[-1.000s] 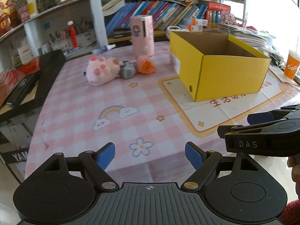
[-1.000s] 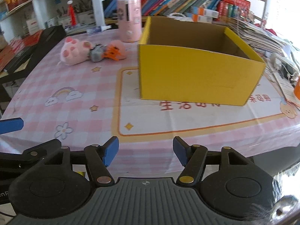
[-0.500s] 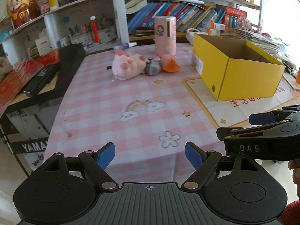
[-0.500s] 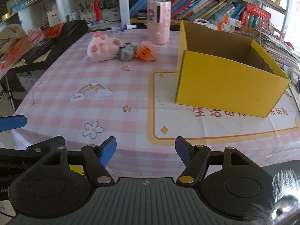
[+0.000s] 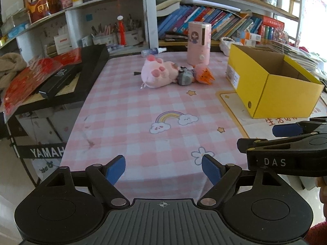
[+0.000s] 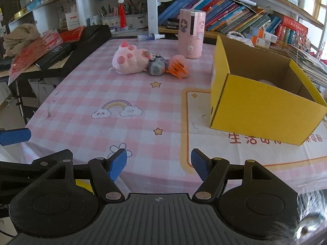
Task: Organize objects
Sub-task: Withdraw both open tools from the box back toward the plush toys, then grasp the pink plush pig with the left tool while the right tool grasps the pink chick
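A pink plush toy (image 5: 158, 75) (image 6: 130, 61), a small grey toy (image 5: 185, 77) (image 6: 156, 67) and an orange plush toy (image 5: 204, 75) (image 6: 178, 68) lie in a row at the far side of the pink checked table. A pink cylinder (image 5: 199, 42) (image 6: 191, 33) stands behind them. An open yellow box (image 5: 269, 83) (image 6: 261, 100) sits at the right. My left gripper (image 5: 163, 170) is open and empty at the near table edge. My right gripper (image 6: 159, 166) is open and empty beside it.
A black keyboard case (image 5: 67, 77) with red papers lies left of the table. Bookshelves (image 5: 214, 24) stand behind. A spray bottle (image 6: 150, 37) lies at the far table edge. Something pale shows inside the box (image 6: 265, 81).
Both grippers have drawn back from the table and swung left. The toys and box look farther away. Both stay open.
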Tool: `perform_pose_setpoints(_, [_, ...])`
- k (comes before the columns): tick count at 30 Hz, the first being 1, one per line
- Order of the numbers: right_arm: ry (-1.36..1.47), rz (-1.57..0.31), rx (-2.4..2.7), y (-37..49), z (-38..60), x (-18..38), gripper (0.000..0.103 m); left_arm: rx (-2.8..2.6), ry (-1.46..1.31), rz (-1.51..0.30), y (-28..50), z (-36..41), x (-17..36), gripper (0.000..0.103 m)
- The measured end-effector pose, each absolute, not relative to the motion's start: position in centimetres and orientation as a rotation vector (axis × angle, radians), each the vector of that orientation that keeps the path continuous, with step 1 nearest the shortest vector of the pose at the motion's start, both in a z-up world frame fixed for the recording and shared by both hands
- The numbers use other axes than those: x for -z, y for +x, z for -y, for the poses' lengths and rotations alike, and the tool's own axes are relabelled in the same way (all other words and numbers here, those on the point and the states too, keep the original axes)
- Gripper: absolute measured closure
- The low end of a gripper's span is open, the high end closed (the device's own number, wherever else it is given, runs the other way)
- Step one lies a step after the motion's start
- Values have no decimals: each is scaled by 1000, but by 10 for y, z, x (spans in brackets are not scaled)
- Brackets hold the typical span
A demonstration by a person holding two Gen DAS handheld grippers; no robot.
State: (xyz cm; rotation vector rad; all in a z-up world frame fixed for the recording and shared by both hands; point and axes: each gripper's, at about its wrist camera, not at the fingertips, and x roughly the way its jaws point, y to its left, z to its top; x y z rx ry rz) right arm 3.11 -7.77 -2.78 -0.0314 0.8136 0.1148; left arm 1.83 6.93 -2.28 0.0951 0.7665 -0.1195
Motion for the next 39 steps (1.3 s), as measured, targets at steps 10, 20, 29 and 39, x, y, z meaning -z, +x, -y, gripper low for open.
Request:
perform_pose_setpoints(10, [-39, -805, -150, 66, 76, 27, 35, 87, 87, -753, 49, -71, 21, 19])
perform_pose_setpoints(20, [-40, -773, -155, 118, 84, 20, 35, 67, 67, -723, 97, -65, 18, 19])
perform_pose_setpoints(29, [-61, -737, -174, 164, 91, 17, 35, 43, 48, -729, 139, -59, 20, 19])
perform_pose_setpoints(39, [-39, -713, -186, 211, 97, 12, 35, 19, 62, -727, 174, -52, 20, 19])
